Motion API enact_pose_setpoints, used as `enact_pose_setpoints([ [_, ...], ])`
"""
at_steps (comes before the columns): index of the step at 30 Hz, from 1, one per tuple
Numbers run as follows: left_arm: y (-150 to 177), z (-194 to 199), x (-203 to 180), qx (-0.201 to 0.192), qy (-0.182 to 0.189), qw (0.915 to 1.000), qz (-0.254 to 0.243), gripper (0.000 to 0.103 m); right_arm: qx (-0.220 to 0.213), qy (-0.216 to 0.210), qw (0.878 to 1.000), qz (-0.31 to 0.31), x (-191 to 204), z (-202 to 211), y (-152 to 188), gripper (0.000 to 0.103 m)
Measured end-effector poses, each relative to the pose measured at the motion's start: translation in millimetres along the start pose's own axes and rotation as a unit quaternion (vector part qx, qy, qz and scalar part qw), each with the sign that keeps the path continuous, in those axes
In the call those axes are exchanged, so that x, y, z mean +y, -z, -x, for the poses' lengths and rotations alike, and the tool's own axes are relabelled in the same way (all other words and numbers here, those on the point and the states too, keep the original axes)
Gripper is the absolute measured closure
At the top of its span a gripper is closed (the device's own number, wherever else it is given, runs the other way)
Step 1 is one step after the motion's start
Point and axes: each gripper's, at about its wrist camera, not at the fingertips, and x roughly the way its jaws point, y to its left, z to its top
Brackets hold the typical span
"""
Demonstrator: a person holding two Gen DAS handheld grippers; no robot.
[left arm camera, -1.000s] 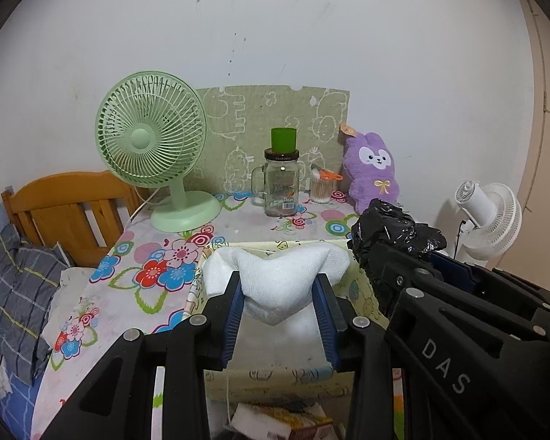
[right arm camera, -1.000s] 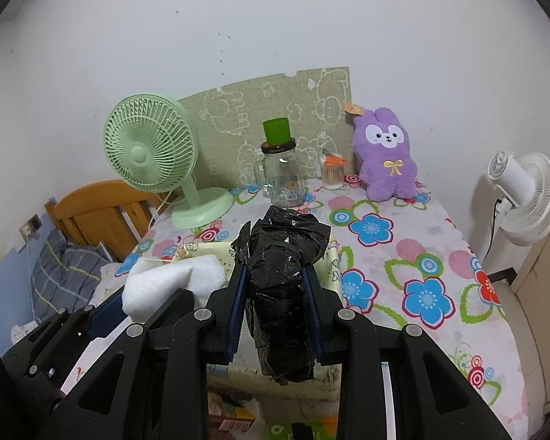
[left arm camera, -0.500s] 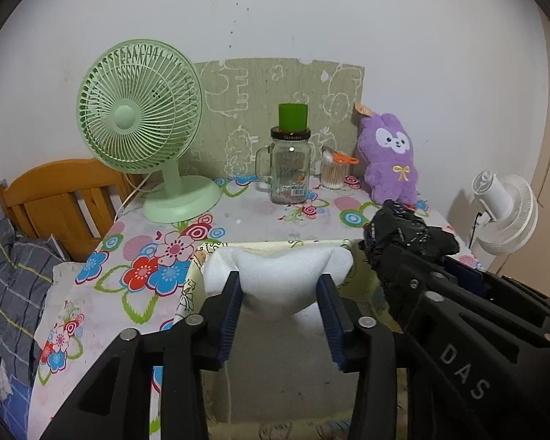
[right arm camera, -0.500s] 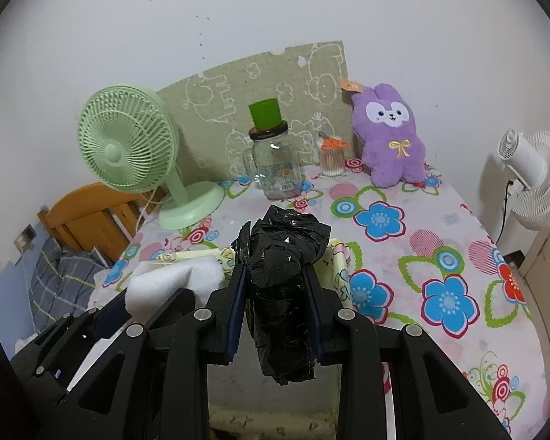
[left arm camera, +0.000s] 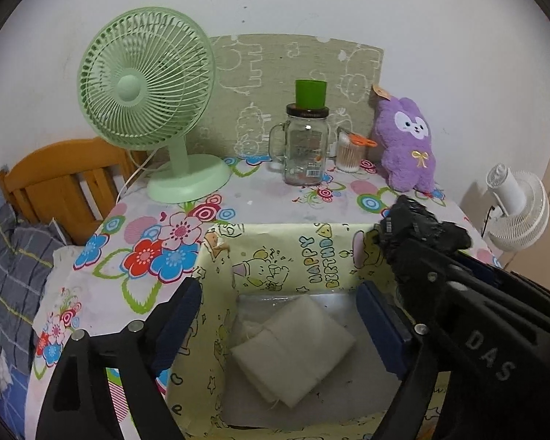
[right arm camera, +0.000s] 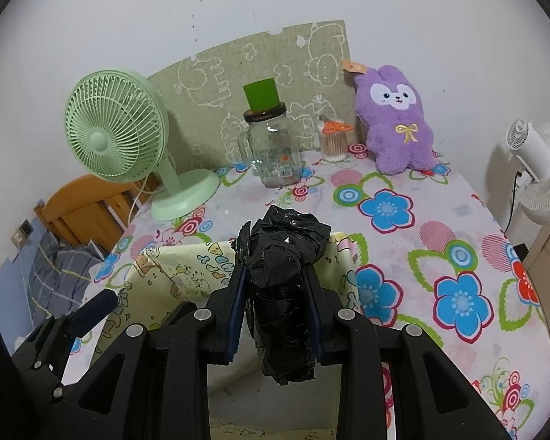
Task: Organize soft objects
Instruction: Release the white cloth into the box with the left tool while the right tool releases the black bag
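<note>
The left gripper point(left arm camera: 278, 315) stands with its blue-padded jaws spread wide over an open box point(left arm camera: 216, 278) wrapped in yellow birthday paper; its jaws have just been opening, and nothing is between them now. A folded white cloth point(left arm camera: 293, 348) lies flat on the floor of the box, below the fingers and apart from both pads.

Just beside it, the right gripper point(right arm camera: 275, 315) pinches a crumpled black plastic bundle point(right arm camera: 282, 293), which pokes up above the fingers and hangs down below them, over the near right corner of the same box point(right arm camera: 172, 267).

The box sits at the near edge of a table covered with a flowered cloth point(right arm camera: 421, 227). Farther back stand a pale green desk fan point(left arm camera: 146, 88) on the left, a glass jar with a handle point(left arm camera: 306, 150) topped by a green cup point(left arm camera: 310, 93), and a small tub of cotton swabs point(left arm camera: 348, 152). A purple plush rabbit point(left arm camera: 407, 146) leans against the wall at the right, near a green patterned board point(left arm camera: 293, 58). A wooden bed frame point(left arm camera: 55, 183) shows at the left, a white fan point(left arm camera: 517, 209) beyond the table at the right.
</note>
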Motion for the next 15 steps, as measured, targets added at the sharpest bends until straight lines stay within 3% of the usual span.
enact_pose_setpoints([
  [5, 1, 1, -5, 0.0, 0.004, 0.9999, -0.011, 0.011, 0.006, -0.002, 1.0, 0.001, 2, -4, 1, 0.067],
  [7, 1, 0, -5, 0.002, 0.003, 0.9999, -0.013, 0.011, 0.012, -0.005, 1.0, -0.001, 1, -7, 2, 0.058],
  [9, 1, 0, -5, 0.003, 0.005, 0.9999, -0.012, 0.011, 0.01, -0.007, 1.0, -0.005, 1, -7, 3, 0.025],
  [10, 2, 1, -6, 0.002, 0.006, 0.9999, -0.011, 0.011, 0.003, -0.01, 1.0, -0.006, 1, -4, 3, 0.02],
  [15, 1, 5, -5, -0.002, 0.019, 0.9998, -0.005, 0.005, -0.01, -0.009, 1.0, 0.015, 8, 2, 2, 0.015],
])
